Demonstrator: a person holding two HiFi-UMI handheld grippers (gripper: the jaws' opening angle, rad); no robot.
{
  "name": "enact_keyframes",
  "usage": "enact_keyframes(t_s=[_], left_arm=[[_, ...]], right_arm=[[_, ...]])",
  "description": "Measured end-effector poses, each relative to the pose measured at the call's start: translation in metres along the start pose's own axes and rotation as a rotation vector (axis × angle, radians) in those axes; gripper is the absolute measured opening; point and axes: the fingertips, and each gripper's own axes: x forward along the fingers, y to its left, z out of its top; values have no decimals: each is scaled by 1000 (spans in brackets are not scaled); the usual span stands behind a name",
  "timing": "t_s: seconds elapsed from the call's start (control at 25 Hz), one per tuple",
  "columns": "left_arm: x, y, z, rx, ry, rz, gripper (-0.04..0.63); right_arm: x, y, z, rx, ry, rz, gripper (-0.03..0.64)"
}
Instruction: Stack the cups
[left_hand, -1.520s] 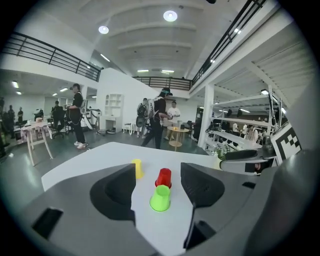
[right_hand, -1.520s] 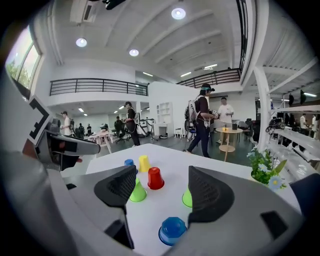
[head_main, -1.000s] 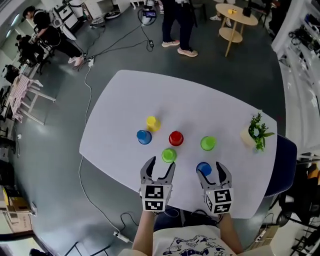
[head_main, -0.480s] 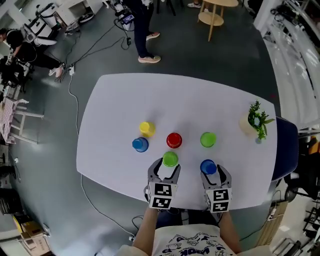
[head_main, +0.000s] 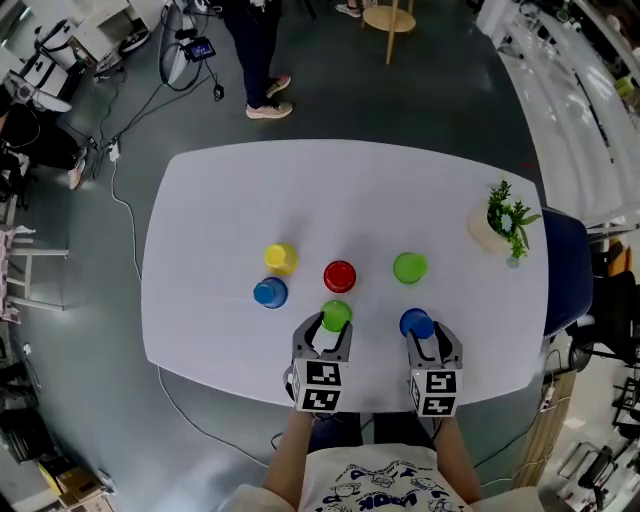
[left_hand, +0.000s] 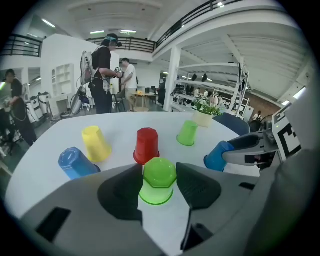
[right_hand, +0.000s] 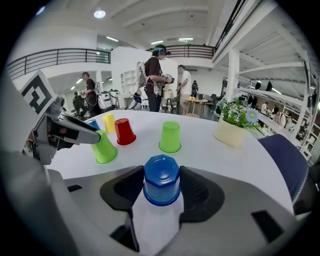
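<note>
While clamped by just-closed jaws, left gripper (left_hand: 159, 172) on near green cup (head_main: 336, 314), right gripper (right_hand: 161, 185) on near blue cup (head_main: 415, 322): could buckle or tip if oversqueezed.

Six inverted cups (head_main: 340, 275) — two green, two blue, red, yellow — unstacked.

Glossy plastic cups (head_main: 340, 276); smooth matt table (head_main: 230, 200).

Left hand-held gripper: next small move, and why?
Probably lift straight up. The left hand-held gripper has just been closing its jaws; they look flush on both sides of the nearest green cup, inverted on the table, red cup close behind.
</note>
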Motion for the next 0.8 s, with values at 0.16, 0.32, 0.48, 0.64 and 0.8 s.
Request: enact_keyframes(t_s=[0.16, 0.32, 0.48, 0.64, 0.8], left_arm=[[-2, -2, 1, 13, -4, -27, 221], [-6, -14, 24, 52, -70, -74, 221], [2, -33, 38, 72, -88, -120, 219], [13, -54, 44, 112, -80, -159, 219], [27, -72, 47, 145, -53, -186, 219]], right_arm=[[-3, -3, 3, 22, -10, -18, 241], [-7, -9, 14, 29, -33, -30, 241], [-6, -15, 25, 36, -59, -26, 241], [-3, -16, 32, 35, -68, -12, 241], [3, -22, 35, 20, -63, -6, 241]])
